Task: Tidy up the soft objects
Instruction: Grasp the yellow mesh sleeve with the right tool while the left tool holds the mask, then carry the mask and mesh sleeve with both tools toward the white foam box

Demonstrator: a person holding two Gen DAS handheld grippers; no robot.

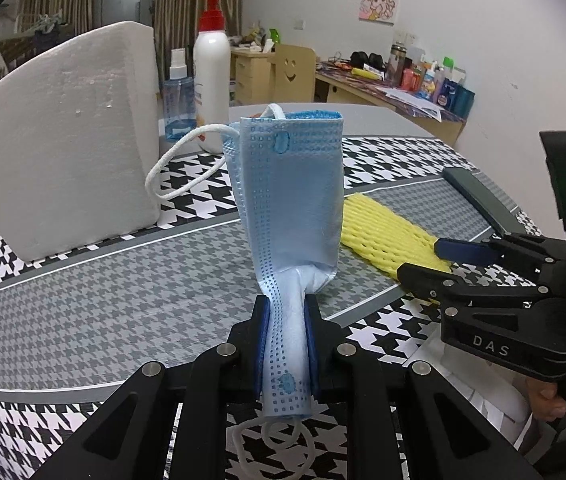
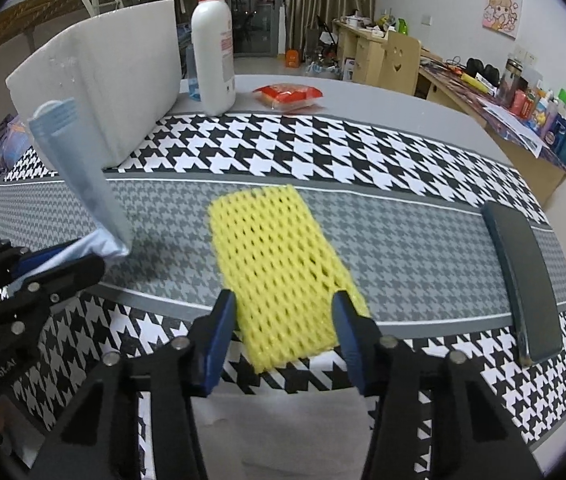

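**Mask pinched in your left, foam net between your right fingers**

Beyond your fingers stand two containers: a white pump bottle (image 2: 213, 46) with a red head, its contents hidden by the opaque wall, and a small clear blue spray bottle (image 1: 179, 98) just beside it. You cannot read a fill level in either. Both sit next to the white foam block (image 1: 67, 136).

Your left gripper (image 1: 286, 334) has its fingers clamped on the blue face mask (image 1: 293, 196). The mask rises upright out of the fingers, with one ear loop hanging off to the left and the other curled below them.

Your right gripper (image 2: 285, 322) has its fingers spread apart, one on each side of the near end of the yellow foam net (image 2: 279, 264). The net lies flat on the houndstooth cloth covering the table (image 2: 383, 96). A dark flat case (image 2: 523, 280) lies well off to the right of those fingers.
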